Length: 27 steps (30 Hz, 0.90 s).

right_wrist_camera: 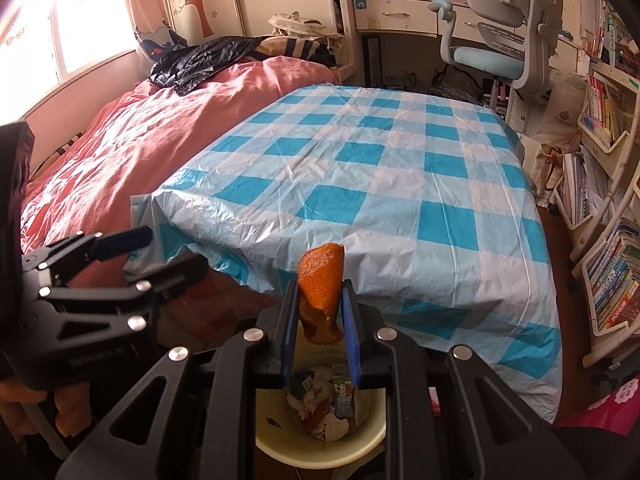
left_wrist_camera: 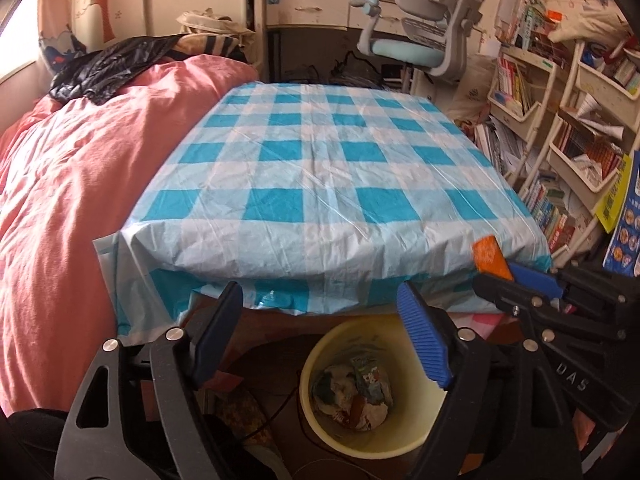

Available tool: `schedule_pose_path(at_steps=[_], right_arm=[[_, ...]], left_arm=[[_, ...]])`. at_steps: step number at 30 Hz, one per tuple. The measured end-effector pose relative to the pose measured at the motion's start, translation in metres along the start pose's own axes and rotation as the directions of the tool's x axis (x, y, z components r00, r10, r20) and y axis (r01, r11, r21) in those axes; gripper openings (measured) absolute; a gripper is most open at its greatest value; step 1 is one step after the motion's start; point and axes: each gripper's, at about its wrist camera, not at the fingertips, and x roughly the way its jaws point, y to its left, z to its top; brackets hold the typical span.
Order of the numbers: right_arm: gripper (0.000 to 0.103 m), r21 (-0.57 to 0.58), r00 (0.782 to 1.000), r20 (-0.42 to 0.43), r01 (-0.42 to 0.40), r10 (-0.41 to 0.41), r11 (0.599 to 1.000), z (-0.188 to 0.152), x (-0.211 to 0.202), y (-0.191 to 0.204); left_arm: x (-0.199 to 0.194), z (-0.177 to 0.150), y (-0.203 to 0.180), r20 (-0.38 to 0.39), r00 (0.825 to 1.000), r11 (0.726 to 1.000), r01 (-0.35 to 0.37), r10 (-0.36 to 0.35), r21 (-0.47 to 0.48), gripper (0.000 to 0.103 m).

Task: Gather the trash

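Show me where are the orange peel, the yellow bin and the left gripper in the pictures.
orange peel point(right_wrist_camera: 321, 280): right wrist view, middle of its rough orange surface.
yellow bin point(left_wrist_camera: 424, 416): left wrist view, bare inner wall at the right.
left gripper point(left_wrist_camera: 320, 332): left wrist view, midway between its open fingertips.

Round cream plastic bin point(right_wrist_camera: 276, 444) stands on the floor before the blue-checked plastic-covered table point(left_wrist_camera: 320, 160), scrap paper point(right_wrist_camera: 328, 408) inside; pink quilted bed point(left_wrist_camera: 60, 200) left, white tiered bookshelves point(left_wrist_camera: 560, 140) right, grey swivel chair point(left_wrist_camera: 432, 20) behind.
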Motion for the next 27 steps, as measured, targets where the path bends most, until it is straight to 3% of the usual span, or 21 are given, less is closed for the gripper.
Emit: schedule_pose_path(at_steps=[9,15,17,19,23,27], right_arm=[[0.022,-0.015,0.999,-0.05,0.001,-0.001,1.0,-0.008,0.007,0.012],[0.022,-0.089,0.987,-0.161,0.006,-0.02,0.996,-0.022,0.029,0.034],[0.031,-0.111,0.976,-0.214,0.027,-0.05,0.993,-0.03,0.041,0.037],[0.053,-0.101,0.975,-0.213,0.041,-0.062,0.994,-0.032,0.043,0.036],[0.062,-0.075,0.979,-0.198,0.041,-0.055,0.996,-0.033,0.043,0.031],[0.07,-0.061,0.983,-0.175,0.049,-0.059,0.997,-0.029,0.044,0.026]], left_arm=[[-0.012,0.01,0.016,0.076,0.994,0.995,-0.067,0.073,-0.077,0.085],[-0.022,0.017,0.028,0.132,0.986,0.984,-0.077,0.099,-0.161,0.087],[-0.023,0.016,0.03,0.133,0.985,0.983,-0.088,0.109,-0.16,0.089],[-0.022,0.016,0.034,0.128,0.985,0.981,-0.098,0.12,-0.167,0.09],[-0.019,0.018,0.039,0.117,0.986,0.975,-0.098,0.123,-0.199,0.092],[-0.016,0.019,0.037,0.121,0.983,0.978,-0.115,0.136,-0.172,0.095]])
